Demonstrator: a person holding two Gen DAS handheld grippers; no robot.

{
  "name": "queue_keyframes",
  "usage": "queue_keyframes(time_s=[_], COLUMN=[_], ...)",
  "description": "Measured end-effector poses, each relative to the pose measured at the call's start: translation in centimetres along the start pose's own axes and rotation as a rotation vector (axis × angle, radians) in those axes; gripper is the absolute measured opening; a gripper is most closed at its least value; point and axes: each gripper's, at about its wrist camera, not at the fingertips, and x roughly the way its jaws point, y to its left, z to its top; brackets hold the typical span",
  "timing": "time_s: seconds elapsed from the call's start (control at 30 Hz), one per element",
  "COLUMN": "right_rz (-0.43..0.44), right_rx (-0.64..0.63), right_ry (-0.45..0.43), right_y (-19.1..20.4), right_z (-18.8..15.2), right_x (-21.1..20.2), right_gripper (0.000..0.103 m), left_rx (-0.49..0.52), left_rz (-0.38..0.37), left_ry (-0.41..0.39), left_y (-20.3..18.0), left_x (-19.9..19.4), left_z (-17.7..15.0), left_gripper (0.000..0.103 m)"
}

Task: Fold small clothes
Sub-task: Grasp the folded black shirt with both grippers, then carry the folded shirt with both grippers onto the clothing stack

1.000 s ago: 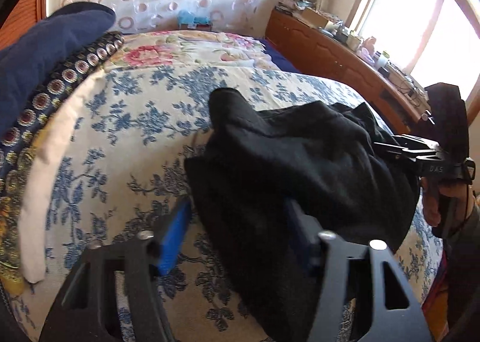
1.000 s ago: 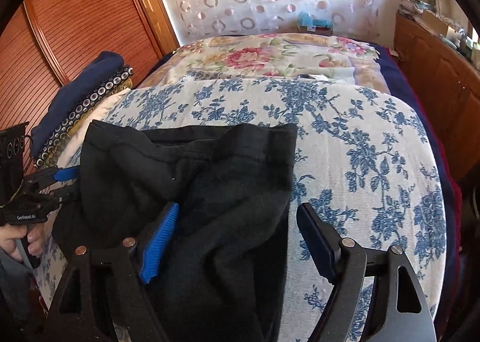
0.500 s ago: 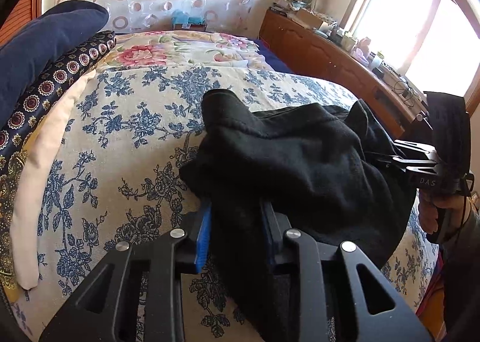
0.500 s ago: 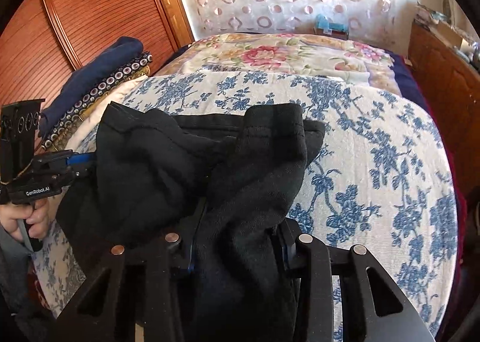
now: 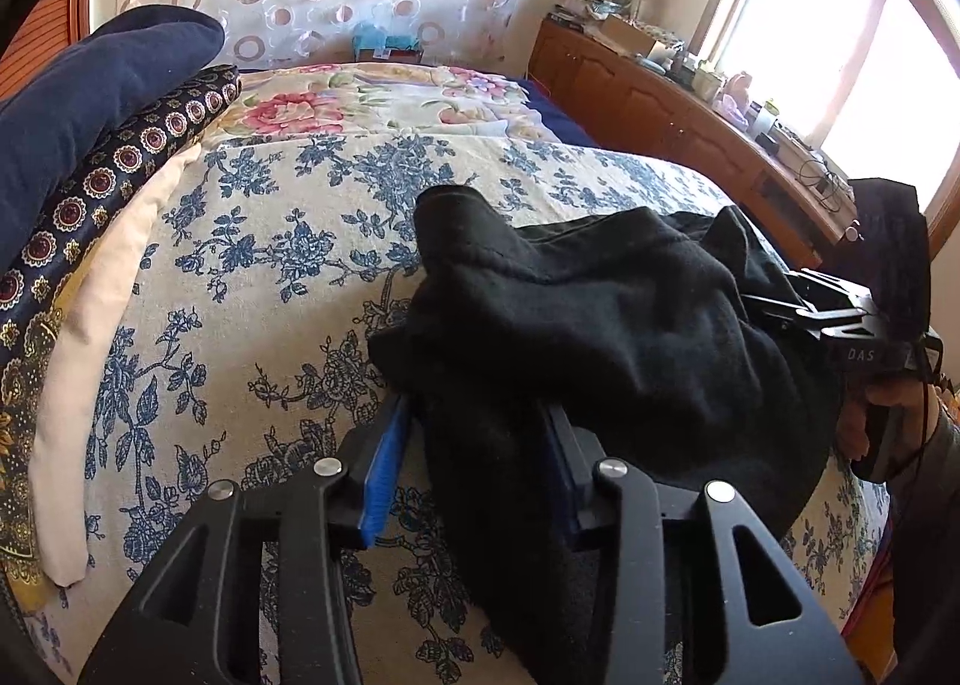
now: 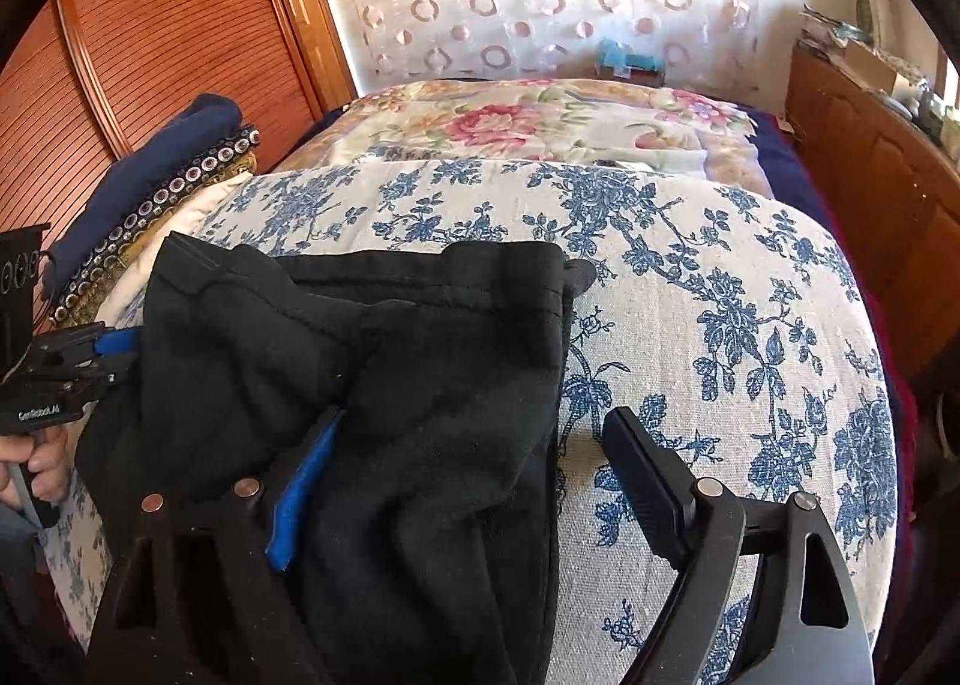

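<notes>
A black garment (image 5: 600, 337) lies bunched on the blue-flowered bedspread (image 5: 288, 265). My left gripper (image 5: 474, 445) is shut on its near edge; thick cloth fills the gap between the blue pads. In the right wrist view the same garment (image 6: 420, 385) lies folded over, its hem toward the headboard. My right gripper (image 6: 468, 445) stands open, with the cloth lying between its fingers and over the left one; the right finger (image 6: 642, 475) is bare above the bedspread (image 6: 720, 325). Each gripper shows in the other's view, at the garment's sides.
A stack of folded clothes, navy on top (image 5: 90, 102), lies on the bed's left edge, also in the right wrist view (image 6: 156, 168). A pink-flowered quilt (image 5: 390, 102) lies at the headboard end. A cluttered wooden cabinet (image 5: 690, 114) runs along the window. A slatted wooden wardrobe (image 6: 150, 24) stands left.
My right gripper closed on the garment half a second ago and has now opened again, dropping the cloth flatter. My left gripper closed on the garment's edge and stays shut.
</notes>
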Motion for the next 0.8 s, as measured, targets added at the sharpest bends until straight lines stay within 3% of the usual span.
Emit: queue_keyframes(time_s=[0.03, 0.07, 0.1, 0.2, 0.5, 0.8], right_rz=[0.021, 0.065, 0.081, 0.056, 0.056, 0.152], right_rx=[-0.005, -0.012, -0.019, -0.095, -0.128, -0.262], right_ry=[-0.003, -0.001, 0.008, 0.002, -0.174, -0.308], right_y=[0.2, 0.5, 0.6, 2.2, 4.2, 9.9], right_z=[0.0, -0.1, -0.2, -0.4, 1.2, 8.5], right_x=[-0.1, -0.3, -0.4, -0.6, -5.5, -7.5], right_gripper=[0.073, 0.054, 0.044, 0.029, 0.025, 0.025], left_rx=[0.000, 0.004, 0.006, 0.031, 0.043, 0.008], left_rz=[0.000, -0.024, -0.039, -0.037, -0.092, -0.007], left_ry=[-0.002, 0.001, 0.000, -0.035, -0.248, -0.450], left_y=[-0.1, -0.2, -0.2, -0.9, -1.6, 2.9], left_x=[0.0, 0.1, 0.1, -0.9, -9.2, -17.4], left_z=[0.0, 0.0, 0.0, 0.0, 0.2, 1.8], left_gripper=[0.042, 0.029, 0.019, 0.012, 0.011, 0.011])
